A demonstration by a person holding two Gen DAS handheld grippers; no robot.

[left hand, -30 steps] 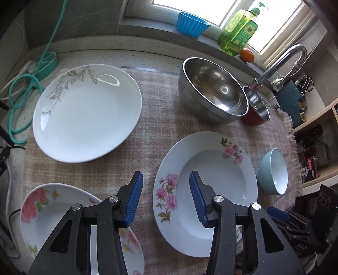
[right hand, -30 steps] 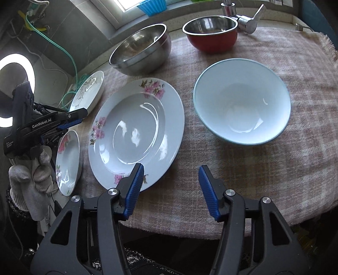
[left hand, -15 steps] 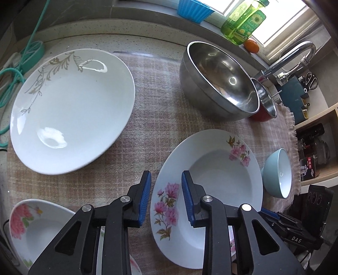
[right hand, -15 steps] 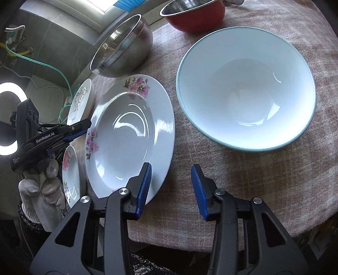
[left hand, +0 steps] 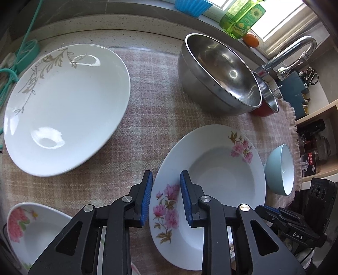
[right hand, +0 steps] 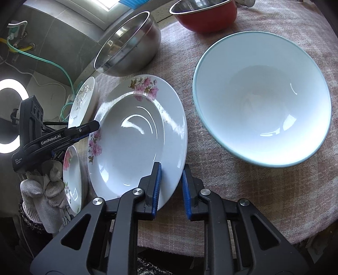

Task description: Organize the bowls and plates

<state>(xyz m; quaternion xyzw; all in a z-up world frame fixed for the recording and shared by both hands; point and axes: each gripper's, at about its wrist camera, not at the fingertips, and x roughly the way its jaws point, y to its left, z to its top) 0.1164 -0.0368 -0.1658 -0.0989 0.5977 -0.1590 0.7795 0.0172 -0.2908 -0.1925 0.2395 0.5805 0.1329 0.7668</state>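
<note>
Plate in hand: the pink-flowered plate point(right hand: 137, 135) lies flat on the checked cloth point(left hand: 147, 118) near the front of the tabletop, between the leaf-patterned plate point(left hand: 63, 105) and the pale blue bowl point(right hand: 262, 97).
Left gripper: the left gripper point(left hand: 165, 196) straddles the plate's rim at the flower print; its jaws have just been closing, and a visible gap remains on each side of the rim, so I read no bite yet.
Right gripper: the right gripper point(right hand: 171, 188) straddles the opposite near rim, jaws also just closing, narrow but with the pads point(right hand: 157, 186) seemingly short of pressing.
Handling: glazed ceramic by its sheen, so likely stiff, fairly heavy, slick and chip-prone; a one-sided grip would probably let it swing.
Where to hold: the wide flat rim, at two opposite spots as now, pads well onto the rim rather than at its lip.
Edges: the right gripper works close to the cloth's front edge, where the tabletop drops off.
Neighbours: the blue bowl sits just beside the plate; the steel bowl point(left hand: 219, 74) and red bowl point(right hand: 207, 14) stand behind; a small flowered dish point(left hand: 31, 230) lies at the left front.
Open room: straight up looks freest; sideways, bare cloth lies between the two big plates.
</note>
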